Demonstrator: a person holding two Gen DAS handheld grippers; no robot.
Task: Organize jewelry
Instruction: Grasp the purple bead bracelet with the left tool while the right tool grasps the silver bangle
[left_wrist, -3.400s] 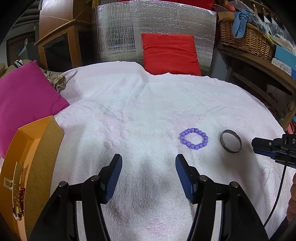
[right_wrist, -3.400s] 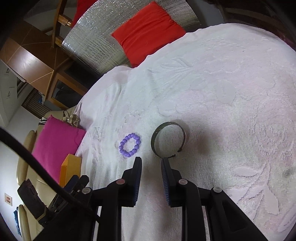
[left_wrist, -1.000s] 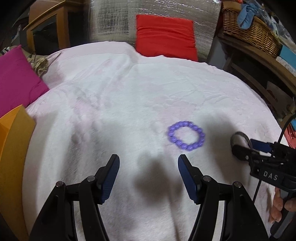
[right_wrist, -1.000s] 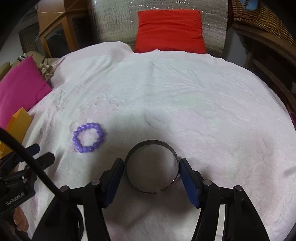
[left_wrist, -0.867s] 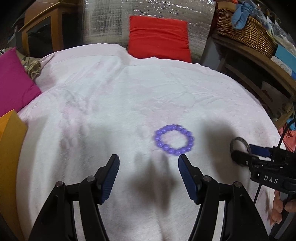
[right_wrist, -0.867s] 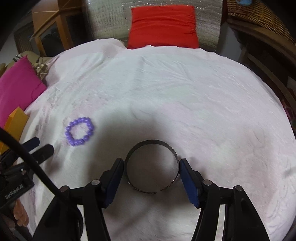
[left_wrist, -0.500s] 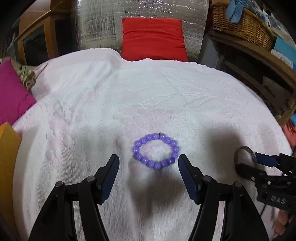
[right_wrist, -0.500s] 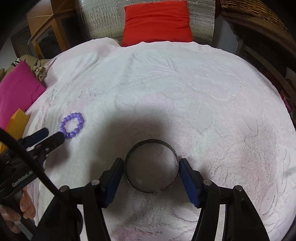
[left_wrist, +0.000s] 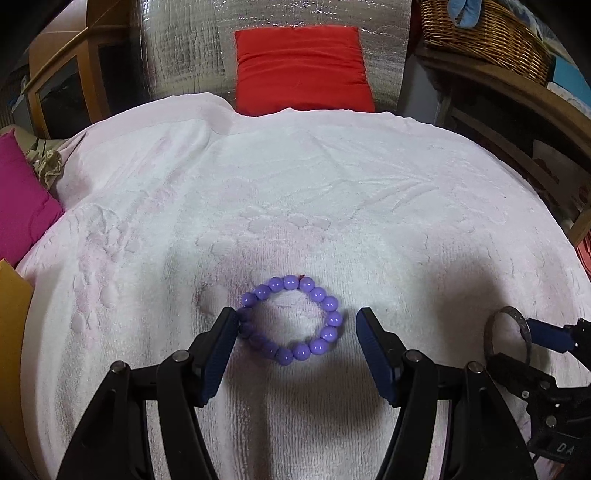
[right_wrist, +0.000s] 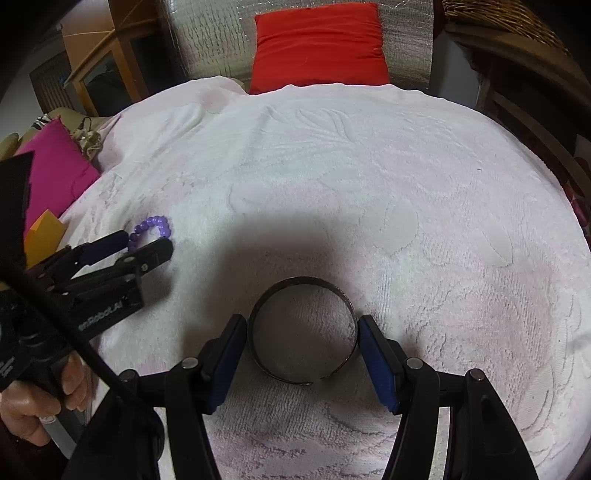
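Now that the left tongs (left_wrist: 295, 332) have come fwd over about 3 s and dropped low, the purple beaded bracelet (left_wrist: 291, 320) lies between their spread blue pads, whereas a sec ago it sat ahead & to the right of them. The left pad (left_wrist: 218, 354) touches the beads or nearly so; the right pad is apart from them, so the tongs are released, nothing grasped yet. My read: closing is the next step for this side.

The right tongs (right_wrist: 303, 347) have gone from nearly closed short of the dark metal cuff bangle (right_wrist: 301, 330) to straddling it, a pad against each side, and have held so through the last sec. Whether it's truly clenched or just bracketed I can't tell. Both pieces look to rest on the white towel-covered bed (right_wrist: 406, 192), side by side.

Containers: only an orange cardboard box (left_wrist: 13, 332) at the far left edge; its inside isn't visible now. A wicker basket (left_wrist: 484, 33) on the shelf holds blue cloth
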